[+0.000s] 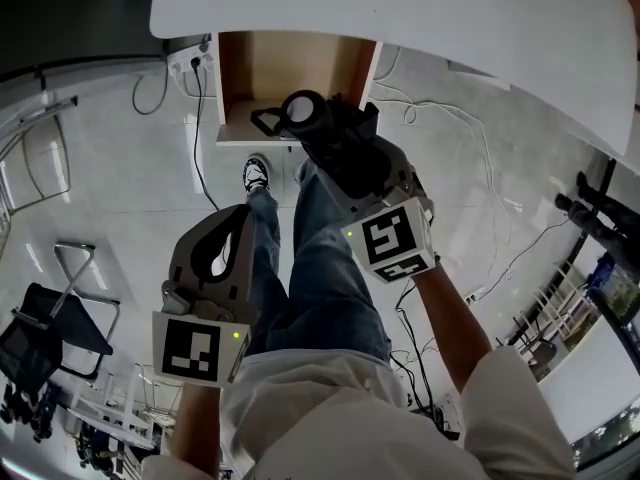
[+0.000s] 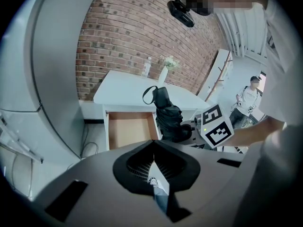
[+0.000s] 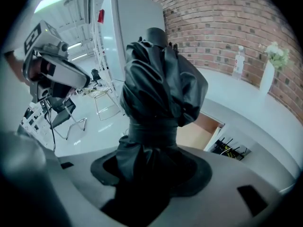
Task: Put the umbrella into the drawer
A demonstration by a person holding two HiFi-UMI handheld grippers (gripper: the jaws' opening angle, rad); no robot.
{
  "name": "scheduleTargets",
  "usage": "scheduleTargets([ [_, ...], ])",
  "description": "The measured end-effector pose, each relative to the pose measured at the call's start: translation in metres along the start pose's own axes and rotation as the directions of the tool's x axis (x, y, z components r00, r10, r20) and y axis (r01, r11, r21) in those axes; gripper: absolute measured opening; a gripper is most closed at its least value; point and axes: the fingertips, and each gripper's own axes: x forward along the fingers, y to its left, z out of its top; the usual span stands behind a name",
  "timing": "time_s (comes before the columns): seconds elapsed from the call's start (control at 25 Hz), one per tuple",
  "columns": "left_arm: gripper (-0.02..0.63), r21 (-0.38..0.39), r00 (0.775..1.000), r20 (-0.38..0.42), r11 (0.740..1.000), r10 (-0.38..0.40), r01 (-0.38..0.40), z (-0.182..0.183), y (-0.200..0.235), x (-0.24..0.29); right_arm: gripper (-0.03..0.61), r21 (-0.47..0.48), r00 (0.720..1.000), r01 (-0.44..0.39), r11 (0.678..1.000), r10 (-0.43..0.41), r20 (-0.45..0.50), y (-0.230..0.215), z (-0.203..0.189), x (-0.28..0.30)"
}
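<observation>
Right gripper [image 3: 147,170]: jaws clamped on the lower part of the folded black umbrella [image 3: 160,82]. The umbrella's long axis runs straight out from the jaws, with its strap-loop end farthest from the claw. Beyond that far end, and seemingly lower, the open drawer [image 1: 232,78] stands out from under the white table [image 1: 420,13]. From above, the far end overlaps the drawer's front edge, though the height between them cannot be told. Judged next: lower the long axis until it lies level within the drawer. Left gripper [image 1: 236,220]: jaws together on nothing, well behind the right claw and farther from the drawer.
</observation>
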Motion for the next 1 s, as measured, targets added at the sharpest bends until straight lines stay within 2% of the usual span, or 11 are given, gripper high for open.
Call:
scheduleTargets([
  [0.6, 0.018, -0.038, 1.0, -0.02, 0.999, 0.016, -0.017, -0.016, 0.001, 0.007, 0.258, -0.026, 0.999, 0.019, 0.999, -0.02, -0.036, -0.018, -0.006, 0.041],
  [1.0, 0.018, -0.065, 0.998, -0.014, 0.996, 0.061, -0.062, -0.021, 0.013, 0.006, 0.258, -0.039, 0.998, 0.015, 0.999, -0.018, -0.065, -0.023, -0.012, 0.064],
])
